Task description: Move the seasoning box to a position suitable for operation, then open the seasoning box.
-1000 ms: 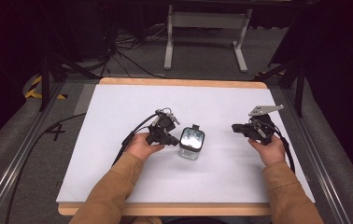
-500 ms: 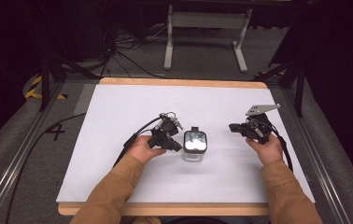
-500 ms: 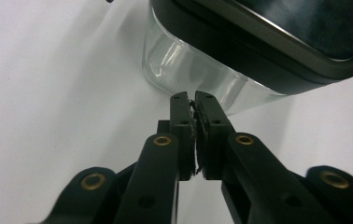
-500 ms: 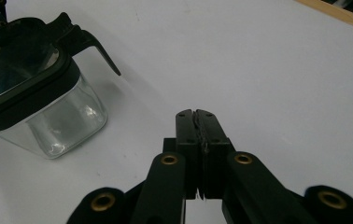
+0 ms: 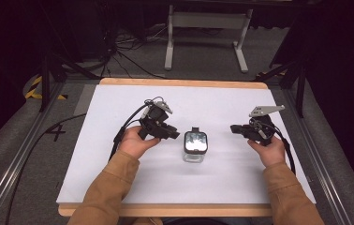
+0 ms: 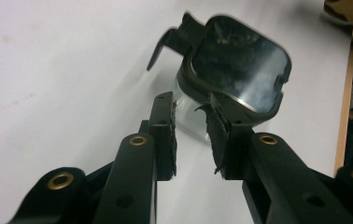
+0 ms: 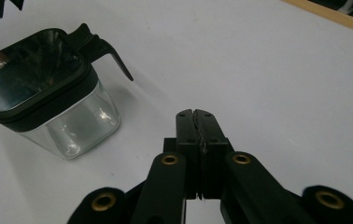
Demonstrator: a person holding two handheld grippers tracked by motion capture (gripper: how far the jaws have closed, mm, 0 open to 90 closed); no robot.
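A small clear glass jar (image 5: 195, 146) with a black square lid and a side tab stands upright on the white table (image 5: 222, 108), between the two hands. My left gripper (image 5: 174, 136) is just left of it. Its jaws have just been opening and now stand apart. In the left gripper view the jar (image 6: 237, 70) is just past the left gripper (image 6: 188, 100), and the pads press on nothing. To the jar's right my right gripper (image 5: 234, 128) is shut and empty. In the right gripper view, the right gripper (image 7: 195, 114) is a short way off from the jar (image 7: 39, 93).
The table has a wooden edge (image 5: 184, 83) at the back and along the front. Beyond it stand a grey metal stand (image 5: 208, 28) and loose cables (image 5: 119, 51) on the floor. Dark rails run along both sides.
The jar, held tilted in the left gripper a second ago, now stands on the table. The left gripper has opened and drawn back to the left. The right gripper has stayed put.
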